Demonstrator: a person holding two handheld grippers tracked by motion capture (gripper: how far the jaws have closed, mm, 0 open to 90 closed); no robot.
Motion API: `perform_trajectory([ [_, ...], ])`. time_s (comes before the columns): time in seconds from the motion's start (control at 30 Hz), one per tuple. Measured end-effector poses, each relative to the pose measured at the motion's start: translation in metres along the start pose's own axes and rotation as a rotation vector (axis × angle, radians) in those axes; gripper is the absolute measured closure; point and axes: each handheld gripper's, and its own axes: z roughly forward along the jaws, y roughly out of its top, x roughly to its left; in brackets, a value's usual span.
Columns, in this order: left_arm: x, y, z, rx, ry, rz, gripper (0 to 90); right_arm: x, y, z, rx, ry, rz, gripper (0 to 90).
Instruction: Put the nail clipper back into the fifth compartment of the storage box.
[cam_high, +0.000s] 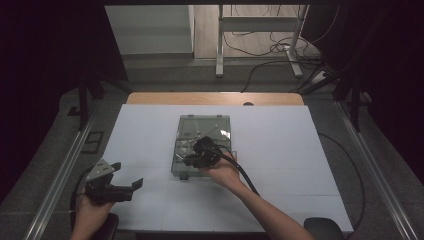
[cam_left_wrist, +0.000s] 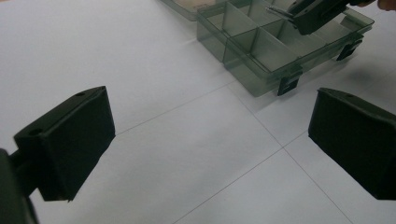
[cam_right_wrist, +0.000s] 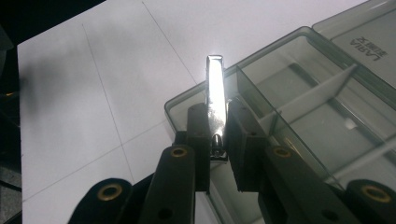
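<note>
One metal nail clipper (cam_right_wrist: 215, 100), clamped in the right gripper (cam_right_wrist: 217, 140) fingers above one smoky clear compartment box (cam_right_wrist: 299, 107), lid open. Left gripper (cam_left_wrist: 210, 140) fingers released, holding nothing. One white worktop (cam_high: 280, 150); dark room, grey floor.

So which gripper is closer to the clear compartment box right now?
Right. The right gripper is over the box, shut on a shiny metal nail clipper. The left gripper hangs open over the bare table, off to the box's left.
</note>
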Motion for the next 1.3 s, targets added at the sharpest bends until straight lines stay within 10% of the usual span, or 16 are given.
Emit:
perform_trajectory([
  [0.83, 0.001, 0.0, 0.0, 0.0, -0.006, -0.003, 1.0, 0.005, 0.003, 0.03, 0.031, -0.029, -0.008, 77.4],
  [1.3, 0.001, 0.0, 0.0, 0.001, -0.006, -0.002, 1.0, 0.002, 0.001, 0.014, 0.025, -0.033, -0.029, 49.3],
])
